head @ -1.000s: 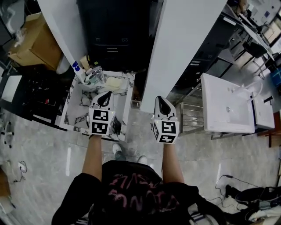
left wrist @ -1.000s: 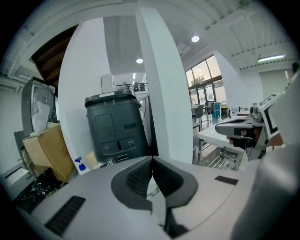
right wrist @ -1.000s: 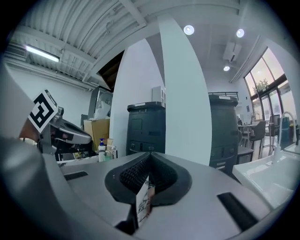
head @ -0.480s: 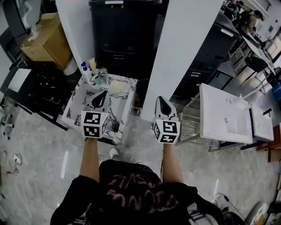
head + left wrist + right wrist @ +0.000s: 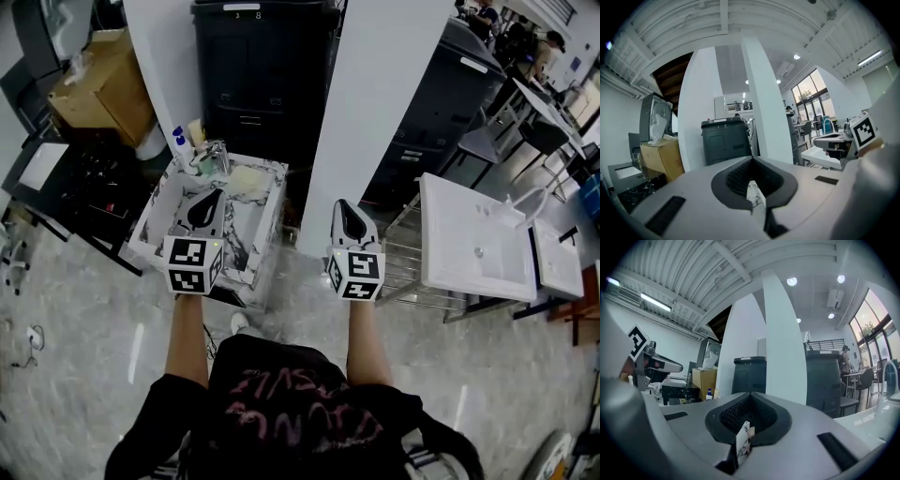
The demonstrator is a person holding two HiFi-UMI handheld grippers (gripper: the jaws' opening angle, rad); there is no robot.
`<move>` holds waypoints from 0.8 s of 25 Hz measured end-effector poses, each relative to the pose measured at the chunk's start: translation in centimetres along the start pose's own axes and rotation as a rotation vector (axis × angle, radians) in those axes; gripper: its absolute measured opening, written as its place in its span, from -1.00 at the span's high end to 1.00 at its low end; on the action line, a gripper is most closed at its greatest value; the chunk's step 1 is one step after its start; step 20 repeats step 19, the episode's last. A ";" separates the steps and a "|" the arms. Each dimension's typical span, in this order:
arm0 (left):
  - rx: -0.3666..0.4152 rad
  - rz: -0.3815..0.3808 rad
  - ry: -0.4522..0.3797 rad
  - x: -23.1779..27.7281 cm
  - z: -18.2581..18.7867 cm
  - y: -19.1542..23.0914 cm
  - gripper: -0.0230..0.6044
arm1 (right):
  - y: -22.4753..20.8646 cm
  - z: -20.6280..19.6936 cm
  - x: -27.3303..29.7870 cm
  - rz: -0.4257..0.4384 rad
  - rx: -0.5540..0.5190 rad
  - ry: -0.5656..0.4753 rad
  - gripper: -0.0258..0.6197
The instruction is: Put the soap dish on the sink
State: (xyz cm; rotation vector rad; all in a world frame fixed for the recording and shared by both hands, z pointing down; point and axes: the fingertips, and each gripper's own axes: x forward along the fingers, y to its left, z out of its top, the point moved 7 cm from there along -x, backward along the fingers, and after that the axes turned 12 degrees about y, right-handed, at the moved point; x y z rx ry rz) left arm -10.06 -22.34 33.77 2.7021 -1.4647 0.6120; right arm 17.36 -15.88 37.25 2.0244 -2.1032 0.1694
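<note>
Head view: left claw [image 5: 210, 199] hovers over the marble sink [image 5: 265, 217], right claw [image 5: 343, 210] beside it over the floor. Gripper views show both claws pinched together, holding nothing. Pale soap dish [image 5: 246, 178] sits at the sink's far right corner by the tap [image 5: 215, 156]; rim or basin unclear.
</note>
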 end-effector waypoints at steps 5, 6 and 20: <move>-0.009 0.011 -0.003 -0.5 -0.1 0.2 0.88 | -0.1 -0.1 -0.7 -0.005 -0.011 0.006 0.88; -0.008 0.011 0.000 -0.6 -0.2 0.2 0.88 | -0.1 -0.2 -0.7 -0.005 -0.011 0.008 0.88; -0.007 0.020 0.000 -0.8 -1.4 1.2 0.88 | 0.8 -0.4 -0.5 -0.002 -0.029 0.008 0.88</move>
